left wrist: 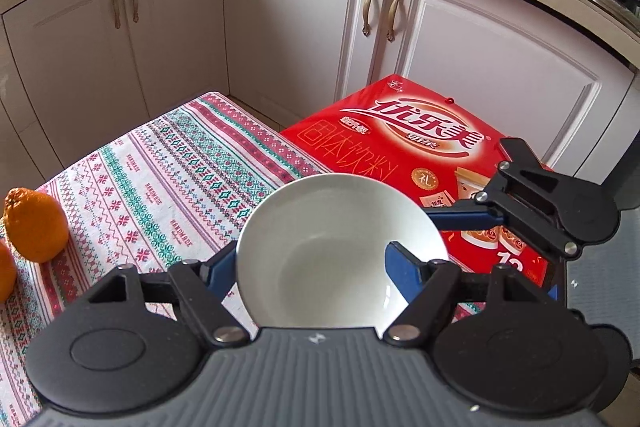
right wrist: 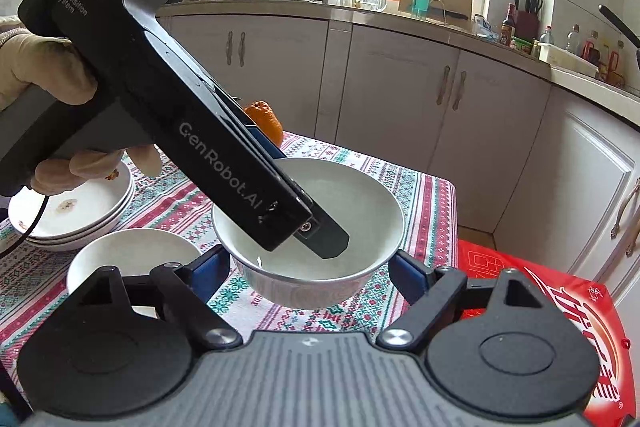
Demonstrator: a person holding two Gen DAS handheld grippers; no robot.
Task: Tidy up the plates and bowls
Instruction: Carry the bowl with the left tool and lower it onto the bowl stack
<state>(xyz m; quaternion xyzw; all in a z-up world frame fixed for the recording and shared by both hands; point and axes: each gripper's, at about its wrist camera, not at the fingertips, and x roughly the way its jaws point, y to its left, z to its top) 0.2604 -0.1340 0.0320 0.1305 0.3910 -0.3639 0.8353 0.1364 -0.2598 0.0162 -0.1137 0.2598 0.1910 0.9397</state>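
A: Hazard? The bowl [right wrist: 308,227] is lifted clear of the bench [right wrist: 420,203], pinched by one wall only; it could tip or slip.

B: The left gripper [left wrist: 310,269] slants down, jaws clamped on its rim. The right gripper [right wrist: 310,269] waits level below, jaws apart.

The left tongs [right wrist: 320,223] body reads "DAS Data Acquisition System" and "GenRobot.AI"; the tablecloth [left wrist: 160,179] repeats "HANDMADE"; the red box [left wrist: 400,143] shows "优乐美".
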